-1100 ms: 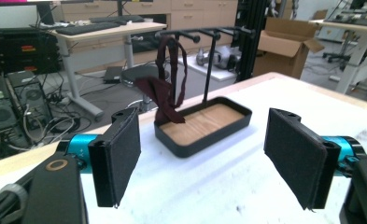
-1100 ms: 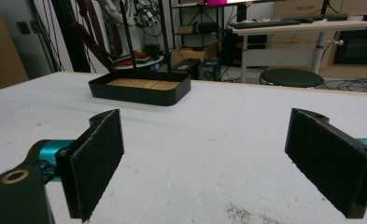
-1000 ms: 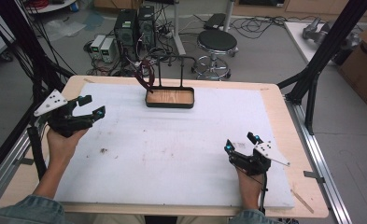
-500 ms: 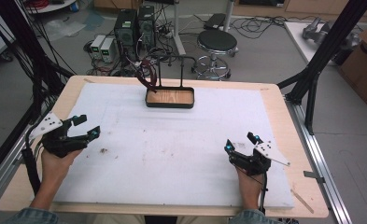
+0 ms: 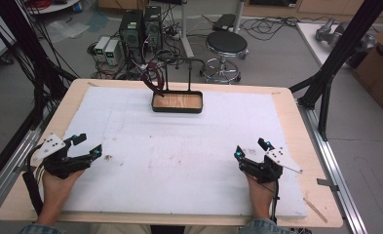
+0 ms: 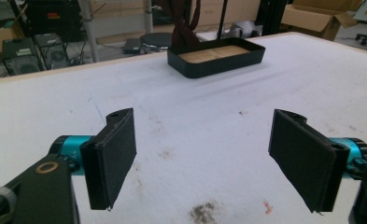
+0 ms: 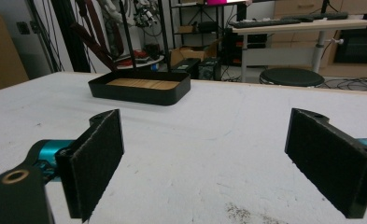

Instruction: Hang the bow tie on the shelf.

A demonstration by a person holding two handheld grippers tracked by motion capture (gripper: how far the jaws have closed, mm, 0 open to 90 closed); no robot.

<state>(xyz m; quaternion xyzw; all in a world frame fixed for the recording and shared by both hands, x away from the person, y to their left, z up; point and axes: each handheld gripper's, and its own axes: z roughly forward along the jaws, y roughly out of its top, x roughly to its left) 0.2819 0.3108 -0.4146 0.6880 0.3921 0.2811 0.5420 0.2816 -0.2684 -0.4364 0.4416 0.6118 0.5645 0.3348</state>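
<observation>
My left gripper [image 5: 89,145] rests low over the front left of the white mat [image 5: 189,146]. Its jaws have just been opening and stand wide apart, with nothing between the pads [image 6: 113,158]. My right gripper [image 5: 250,148] lies at the front right of the mat, open and empty, its pads [image 7: 95,163] far apart. A black tray [image 5: 177,110] with a wooden floor sits at the far middle of the mat. A thin black stand [image 5: 184,73] rises behind it, with dark red straps [image 5: 154,80] hanging from it. The left gripper view has the tray [image 6: 218,65] ahead, and so does the right gripper view [image 7: 139,93].
Small dark stains [image 5: 108,157] mark the mat near the left gripper. Black frame posts [image 5: 325,92] stand at the table's sides. Behind the table are a round stool [image 5: 226,46], computer towers [image 5: 140,29] and a cardboard box [image 5: 381,68].
My left gripper has come down and back toward the front left edge of the table. My right gripper has kept its place.
</observation>
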